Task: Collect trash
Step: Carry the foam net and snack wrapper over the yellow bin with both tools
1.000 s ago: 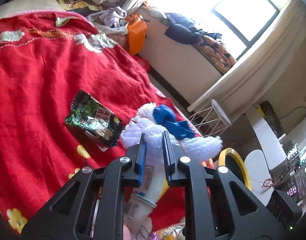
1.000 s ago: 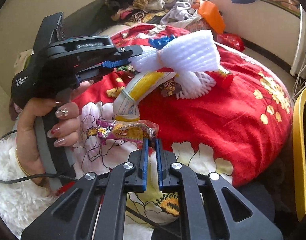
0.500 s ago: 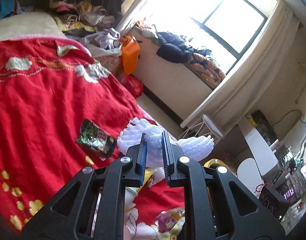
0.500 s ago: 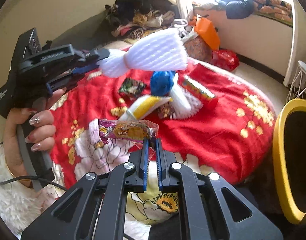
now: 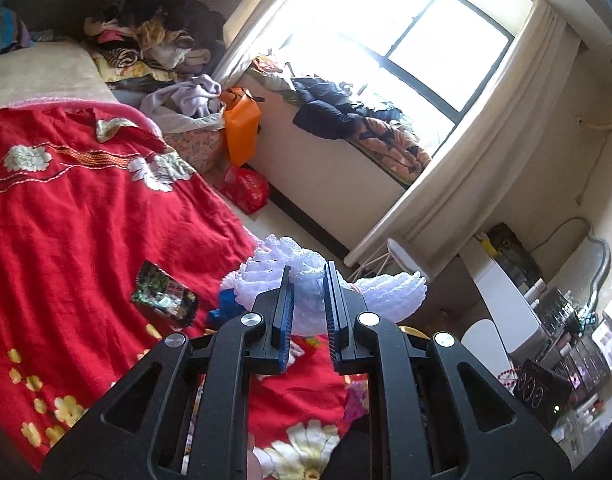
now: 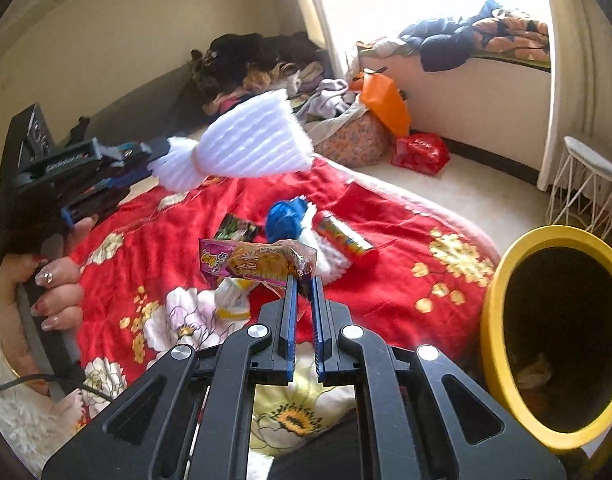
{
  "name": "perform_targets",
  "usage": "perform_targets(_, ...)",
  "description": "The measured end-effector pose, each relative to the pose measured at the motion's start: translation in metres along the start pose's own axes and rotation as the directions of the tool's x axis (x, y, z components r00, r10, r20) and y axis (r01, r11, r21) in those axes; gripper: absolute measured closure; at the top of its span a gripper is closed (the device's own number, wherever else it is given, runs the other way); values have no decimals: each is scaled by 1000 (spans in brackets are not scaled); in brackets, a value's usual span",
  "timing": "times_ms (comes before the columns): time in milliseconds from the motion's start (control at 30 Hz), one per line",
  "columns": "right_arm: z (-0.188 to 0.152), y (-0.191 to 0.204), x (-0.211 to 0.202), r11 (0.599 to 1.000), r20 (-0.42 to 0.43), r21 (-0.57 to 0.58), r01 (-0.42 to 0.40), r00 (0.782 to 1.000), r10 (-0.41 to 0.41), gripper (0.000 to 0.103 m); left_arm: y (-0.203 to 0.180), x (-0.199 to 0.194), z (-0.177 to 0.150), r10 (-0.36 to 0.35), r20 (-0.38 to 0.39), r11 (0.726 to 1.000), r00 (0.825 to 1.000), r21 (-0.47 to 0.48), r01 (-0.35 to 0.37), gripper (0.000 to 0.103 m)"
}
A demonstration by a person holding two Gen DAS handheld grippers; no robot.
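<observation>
My left gripper [image 5: 307, 276] is shut on a white foam net sleeve [image 5: 306, 280], held up above the red bedspread; the right wrist view shows that sleeve [image 6: 254, 144] fanning out from the left gripper [image 6: 154, 160], gripped by a hand. My right gripper [image 6: 304, 280] is shut on a purple and yellow snack wrapper [image 6: 254, 264], lifted off the bed. A yellow trash bin [image 6: 493, 316] stands open at the right, beside the bed. On the bedspread lie a dark green snack bag [image 5: 164, 300], a blue wad [image 6: 284, 220], a red tube [image 6: 345, 238] and a white and yellow wrapper [image 6: 234, 300].
The red flowered bedspread [image 5: 66, 208] covers the bed. Piled clothes [image 5: 146, 44] lie at its far end. An orange bag [image 6: 385, 100] and a red bag [image 6: 419, 152] sit on the floor by the window ledge. A white wire stool [image 6: 585, 184] stands behind the bin.
Both grippers have risen with their loads: the foam sleeve has come off the bed, and the snack wrapper hangs higher. The yellow bin has come further into the right wrist view.
</observation>
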State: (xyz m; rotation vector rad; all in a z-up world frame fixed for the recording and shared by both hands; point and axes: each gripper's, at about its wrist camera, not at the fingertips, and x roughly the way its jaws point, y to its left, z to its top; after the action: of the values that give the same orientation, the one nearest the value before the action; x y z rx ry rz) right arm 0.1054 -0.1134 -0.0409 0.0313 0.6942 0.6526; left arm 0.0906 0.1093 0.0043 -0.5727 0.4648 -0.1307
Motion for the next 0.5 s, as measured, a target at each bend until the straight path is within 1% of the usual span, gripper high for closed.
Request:
perform_targets(233, 5, -30, -15, 995, 28, 80, 56, 998, -59, 96, -19, 6, -1, -43, -11, 999, 999, 32, 43, 93)
perform_targets(500, 7, -76, -40, 971, 68, 190, 144, 985, -159, 96, -43, 19, -8, -79, -40, 994, 996, 78, 82, 93)
